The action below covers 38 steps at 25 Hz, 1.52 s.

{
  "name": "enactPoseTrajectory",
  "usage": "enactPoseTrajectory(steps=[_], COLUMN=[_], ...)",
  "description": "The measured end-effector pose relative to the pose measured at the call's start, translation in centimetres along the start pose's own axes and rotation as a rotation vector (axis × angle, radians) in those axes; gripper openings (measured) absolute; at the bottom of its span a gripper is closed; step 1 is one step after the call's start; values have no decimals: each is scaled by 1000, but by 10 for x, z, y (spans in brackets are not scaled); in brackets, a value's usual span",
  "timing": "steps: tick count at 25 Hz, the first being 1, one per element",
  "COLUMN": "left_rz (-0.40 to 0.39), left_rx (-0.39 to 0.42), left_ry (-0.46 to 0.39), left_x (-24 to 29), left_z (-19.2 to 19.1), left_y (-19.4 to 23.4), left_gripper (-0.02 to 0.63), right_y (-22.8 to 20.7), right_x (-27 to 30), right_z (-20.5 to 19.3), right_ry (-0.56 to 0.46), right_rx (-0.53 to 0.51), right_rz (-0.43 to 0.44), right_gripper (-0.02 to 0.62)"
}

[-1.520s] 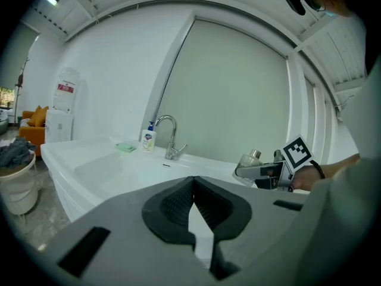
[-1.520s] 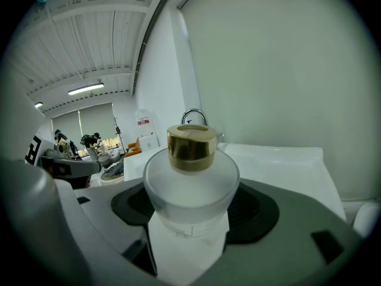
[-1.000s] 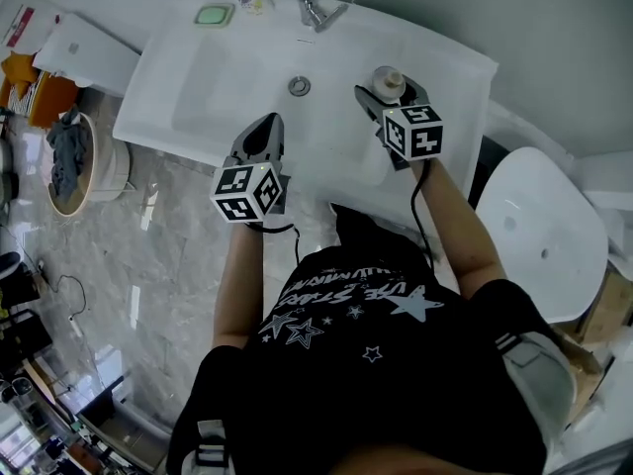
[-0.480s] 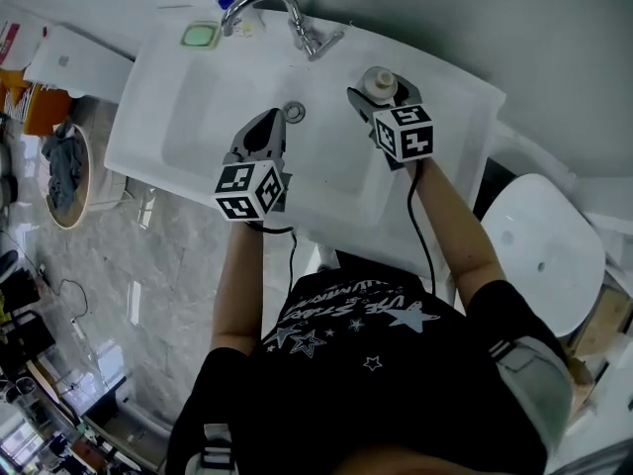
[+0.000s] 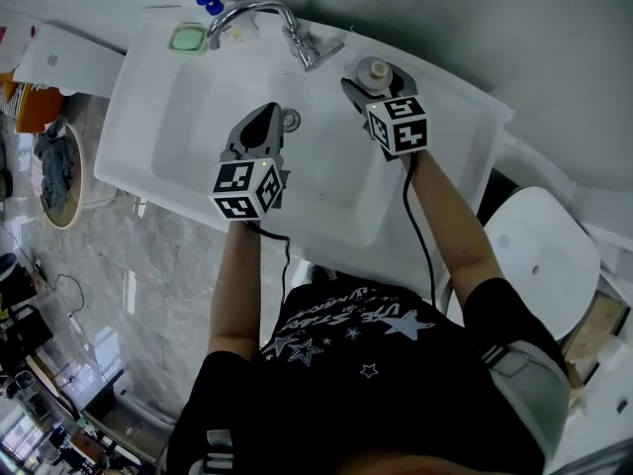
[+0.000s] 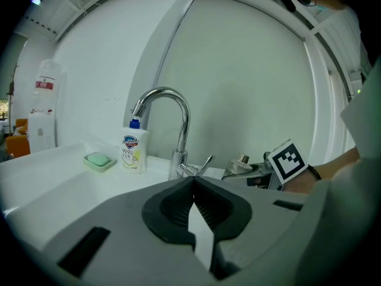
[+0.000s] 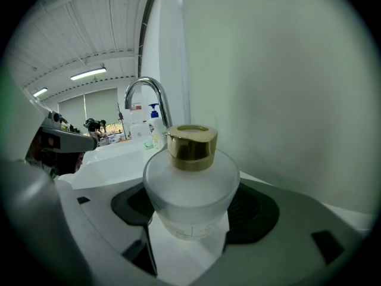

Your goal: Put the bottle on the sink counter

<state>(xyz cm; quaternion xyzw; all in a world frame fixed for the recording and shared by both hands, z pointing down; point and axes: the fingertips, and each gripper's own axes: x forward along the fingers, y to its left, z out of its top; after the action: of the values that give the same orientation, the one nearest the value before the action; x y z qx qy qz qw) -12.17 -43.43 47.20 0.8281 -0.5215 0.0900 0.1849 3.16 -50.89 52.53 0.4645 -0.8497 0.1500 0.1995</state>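
Note:
A frosted glass bottle [image 7: 189,186] with a gold cap sits upright between the jaws of my right gripper [image 7: 190,216], which is shut on its body. Seen from the head view, the bottle [image 5: 374,71] and the right gripper [image 5: 372,85] are over the back right of the white sink counter [image 5: 465,117], just right of the faucet [image 5: 267,13]. Whether the bottle's base touches the counter is hidden. My left gripper [image 5: 259,127] hangs over the basin near the drain, shut and empty; its jaws meet at the tip [image 6: 193,202]. From the left gripper view the bottle [image 6: 241,162] shows past the faucet [image 6: 172,124].
A soap bottle [image 6: 134,151] with a blue cap and a green soap dish [image 6: 98,160] stand left of the faucet. A wall runs close behind the counter. A white toilet lid [image 5: 539,255] is at the right, and a basket [image 5: 54,156] with a cloth at the left on the floor.
My right gripper has carried the bottle farther back, toward the wall beside the faucet. The left gripper has drifted a little forward over the basin, still shut.

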Motion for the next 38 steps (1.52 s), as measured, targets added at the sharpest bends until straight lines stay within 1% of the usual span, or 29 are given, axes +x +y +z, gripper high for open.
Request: enactPoseTrajectory(steps=[3,6,15,25,28,33,38], left_rz=[7,17,17,21,22,19,20], left_rx=[-5,-11,-16,-26,-28,-27,-26], left_ry=[4,13,39,49,50,53,53], left_x=[7,13,27,29,29,30,29], left_z=[-1,-5,-12,-16,-17,-18,-19], left_y=[5,10,13,16,16,12,12], left_gripper=[9,9,9,9,9,9,9], right_y=[-5,-9,-15,-13,-15,-15,-15], right_x=[12,20,39,51,52,52,53], right_z=[-1,-5,-11,-20,-19,-20,-22], right_ry=[18,36,72,107,109,106,106], right_rx=[-44,-61,-74,-94,-88,-114,-125], right_rz=[-10,-17,-11,-15,-26,-44,-27], right_gripper=[321,321,321,321,321,321,321])
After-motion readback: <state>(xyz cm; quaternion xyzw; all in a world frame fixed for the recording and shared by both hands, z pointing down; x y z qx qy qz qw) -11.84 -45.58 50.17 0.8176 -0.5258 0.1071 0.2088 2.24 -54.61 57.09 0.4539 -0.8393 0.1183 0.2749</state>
